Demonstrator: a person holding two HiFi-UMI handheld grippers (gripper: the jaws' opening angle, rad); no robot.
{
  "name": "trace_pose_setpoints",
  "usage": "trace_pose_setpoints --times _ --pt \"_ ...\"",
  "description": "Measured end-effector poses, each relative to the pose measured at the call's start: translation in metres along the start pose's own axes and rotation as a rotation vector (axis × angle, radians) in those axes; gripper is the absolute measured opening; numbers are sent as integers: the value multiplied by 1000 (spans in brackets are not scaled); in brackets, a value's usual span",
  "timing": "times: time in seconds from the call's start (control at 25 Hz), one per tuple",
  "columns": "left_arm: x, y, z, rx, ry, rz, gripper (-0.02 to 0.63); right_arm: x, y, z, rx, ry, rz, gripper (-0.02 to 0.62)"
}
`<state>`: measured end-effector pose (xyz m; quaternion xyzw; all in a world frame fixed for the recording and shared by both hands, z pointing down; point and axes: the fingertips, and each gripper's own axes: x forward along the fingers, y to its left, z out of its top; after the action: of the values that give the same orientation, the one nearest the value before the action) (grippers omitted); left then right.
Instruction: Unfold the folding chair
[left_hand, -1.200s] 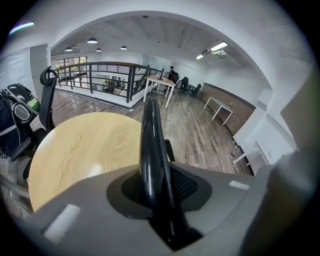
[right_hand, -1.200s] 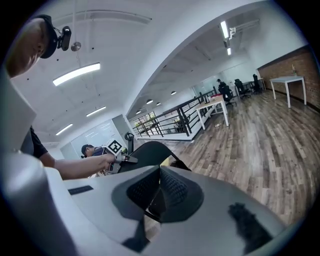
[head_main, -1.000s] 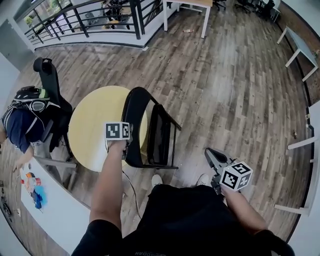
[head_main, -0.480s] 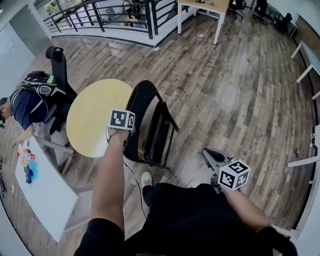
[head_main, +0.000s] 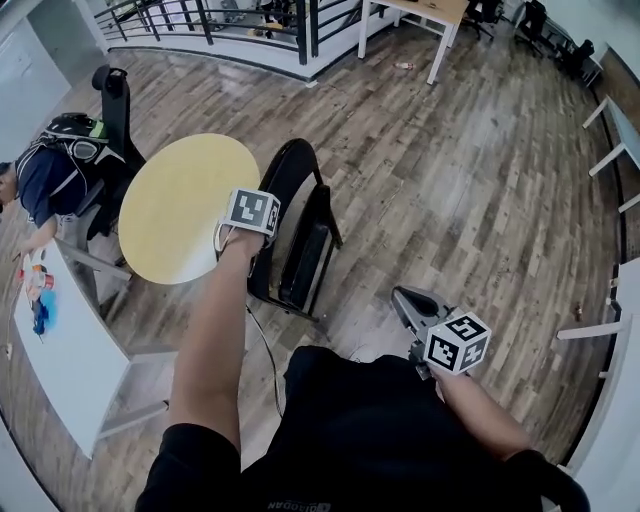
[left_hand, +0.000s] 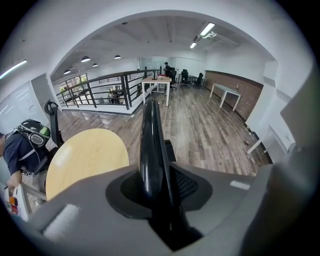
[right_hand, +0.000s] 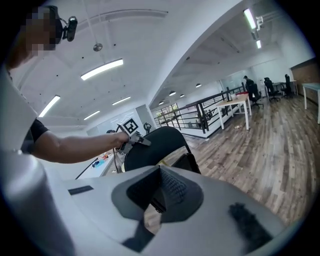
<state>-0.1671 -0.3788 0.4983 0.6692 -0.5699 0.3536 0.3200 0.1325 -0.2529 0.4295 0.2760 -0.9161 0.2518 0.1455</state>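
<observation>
In the head view, the black folding chair (head_main: 296, 232) stood on the wooden floor (head_main: 480, 180), folded, its seat panel tipped up close to the backrest. It stood just beside the round yellow table (head_main: 180, 205). The left tool (head_main: 252, 216) sat at the top edge of the backrest. The right tool (head_main: 403, 297) hung well apart from the chair, to its lower right. A white table (head_main: 70, 350) with small coloured items lay at the left, where a seated person (head_main: 40, 180) leaned over it. A black office chair (head_main: 112, 92) stood behind that person, and a dark railing (head_main: 230, 18) ran along the top.

In the left gripper view, the left tool (left_hand: 157, 189) was clamped partway closed on the backrest's glossy black rim (left_hand: 150, 135), which ran up between its jaws. The yellow table lay to the left.

In the right gripper view, the right tool (right_hand: 159, 194) had its jaws fully together, with nothing between them. Beyond it, the chair's curved back (right_hand: 160, 139) rose, and the person's outstretched arm held the left tool at its top.

Against the frame a second earlier, the chair showed more edge-on and higher in the head view. It was no further unfolded, and the left tool kept its hold.
</observation>
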Motion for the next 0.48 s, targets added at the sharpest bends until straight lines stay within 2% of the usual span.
trace_pose_setpoints --times 0.16,0.48 --pt "0 -8 3 5 2 5 107 1 0 -11 45 13 -25 6" --pt "3 -21 4 3 -2 -16 106 1 23 -8 39 36 -51 5"
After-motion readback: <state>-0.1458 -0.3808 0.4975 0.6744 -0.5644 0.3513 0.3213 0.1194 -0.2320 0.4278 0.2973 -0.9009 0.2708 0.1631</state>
